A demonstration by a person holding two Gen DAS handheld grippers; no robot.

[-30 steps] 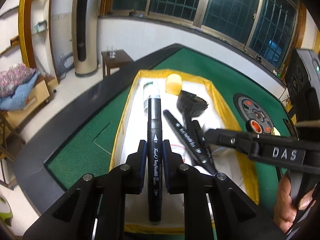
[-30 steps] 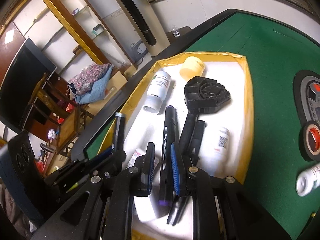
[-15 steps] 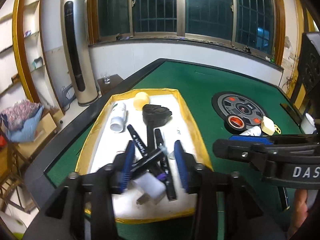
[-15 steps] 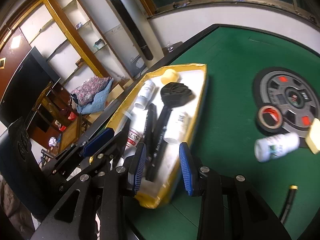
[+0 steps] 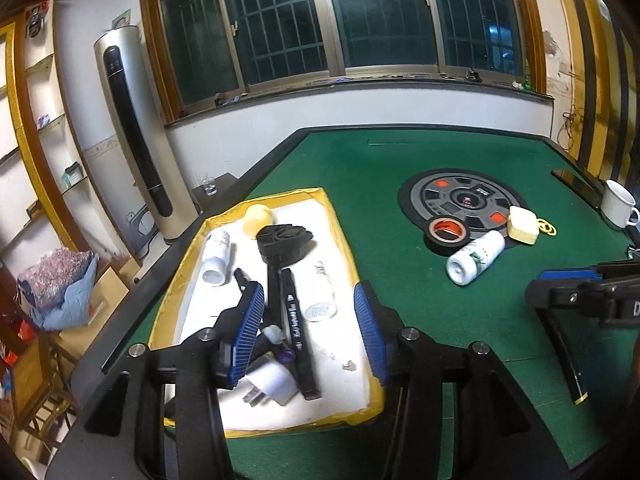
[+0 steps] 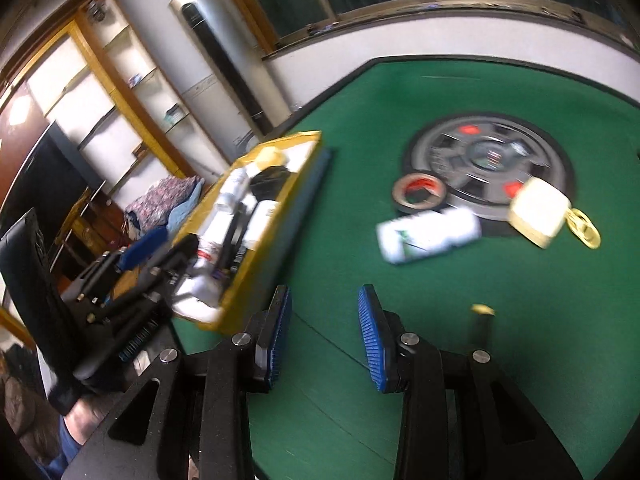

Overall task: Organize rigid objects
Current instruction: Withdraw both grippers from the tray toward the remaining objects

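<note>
A yellow-rimmed white tray [image 5: 340, 236] lies on the green table [image 5: 400, 288] and holds black markers [image 5: 294, 312], white bottles [image 5: 216, 252], a black plastic part [image 5: 284, 240], a yellow cap [image 5: 258, 216] and a white plug [image 5: 272, 384]. My left gripper [image 5: 308, 332] is open and empty above the tray's near end. My right gripper [image 6: 324, 332] is open and empty over bare felt, right of the tray [image 6: 280, 216]. A white bottle [image 6: 428, 236], a tape roll [image 6: 418, 192], a cream box [image 6: 540, 210] and a black marker [image 6: 480, 324] lie loose on the felt.
A round grey centre panel [image 5: 464, 196] is set into the table. A white mug [image 5: 618, 204] stands at the far right edge. A yellow rubber band [image 5: 546, 226] lies by the cream box [image 5: 522, 224]. The table's black rim runs along the left.
Both grippers opened and let their black markers go into the tray, then pulled back. The right gripper swung right, away from the tray, over the felt.
</note>
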